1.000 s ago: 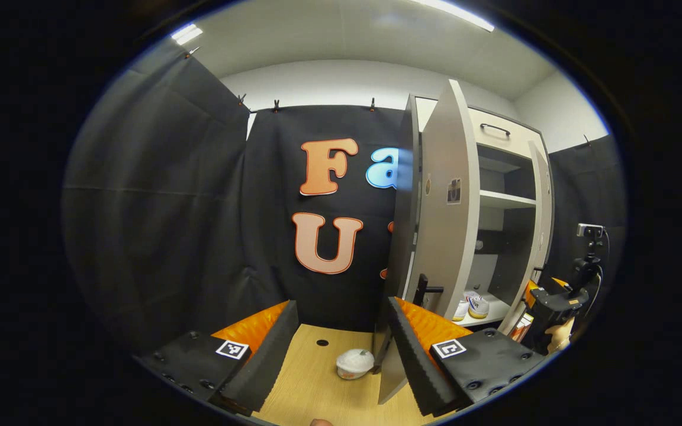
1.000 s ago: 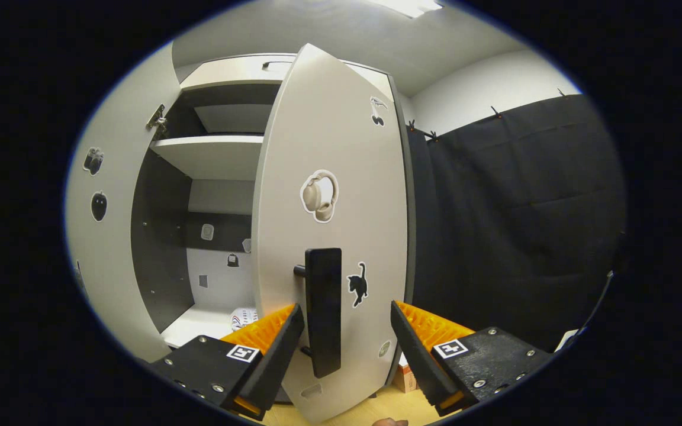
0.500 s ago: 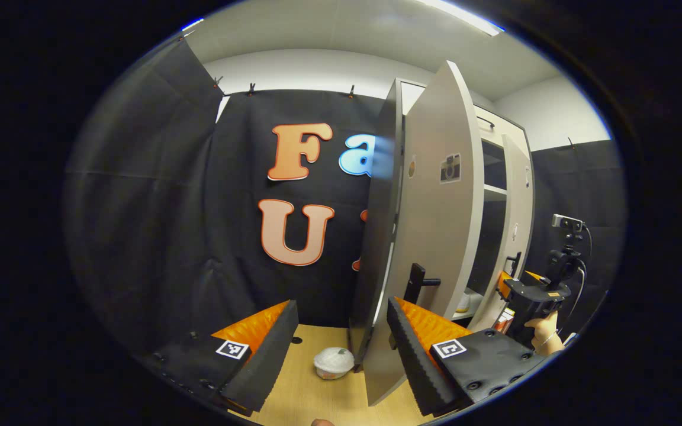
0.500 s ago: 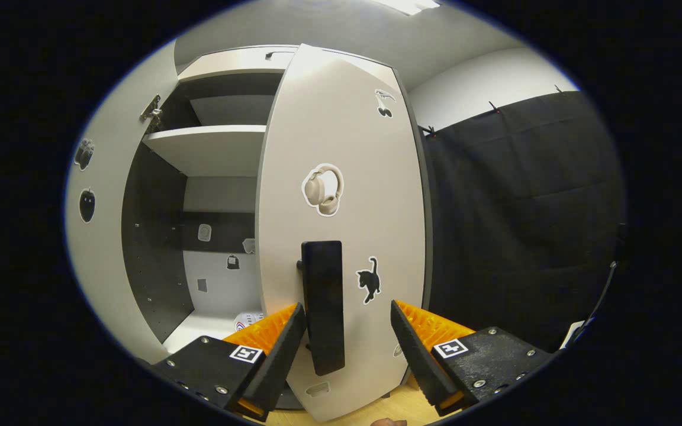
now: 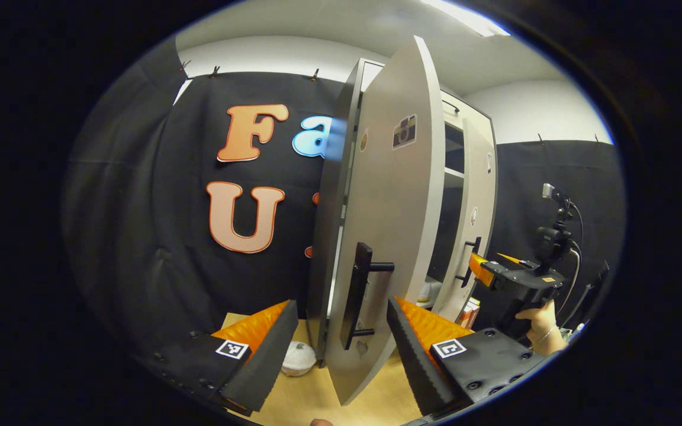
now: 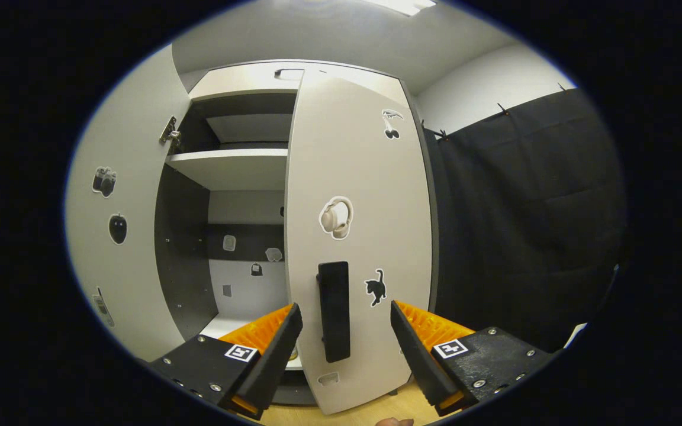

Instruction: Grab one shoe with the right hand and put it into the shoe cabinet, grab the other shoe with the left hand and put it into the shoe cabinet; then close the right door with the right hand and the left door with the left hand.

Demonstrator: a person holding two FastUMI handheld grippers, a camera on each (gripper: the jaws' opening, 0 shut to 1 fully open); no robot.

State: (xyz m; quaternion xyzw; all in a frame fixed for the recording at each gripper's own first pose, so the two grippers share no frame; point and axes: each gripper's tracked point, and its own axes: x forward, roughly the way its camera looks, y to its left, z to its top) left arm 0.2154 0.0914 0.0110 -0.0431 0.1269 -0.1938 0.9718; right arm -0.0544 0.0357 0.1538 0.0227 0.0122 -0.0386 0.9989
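Door-closing stage now, by the look of it: the right gripper (image 6: 344, 331) sits with its fingers apart on either side of the right door's handle (image 6: 334, 310), not clamped on it, and the right door (image 6: 356, 236) looks nearly swung home against the shoe cabinet (image 6: 240, 168). The left gripper (image 5: 341, 328) is likewise spread wide, its fingers flanking the left door's handle (image 5: 357, 293) with the left door (image 5: 388, 225) standing well ajar. One shoe (image 5: 431, 291) peeks out pale on the bottom shelf through the gap between the doors; the second I cannot make out. Next call, I'd judge: finish pushing the right door flush, then press the left door round on its hinge without snagging the handle. The left gripper view alone gives the right gripper from outside, a hand (image 5: 541, 325) holding it, plus a white bowl (image 5: 298, 358) on the floor; the right gripper view gives the cabinet's inner shelves.
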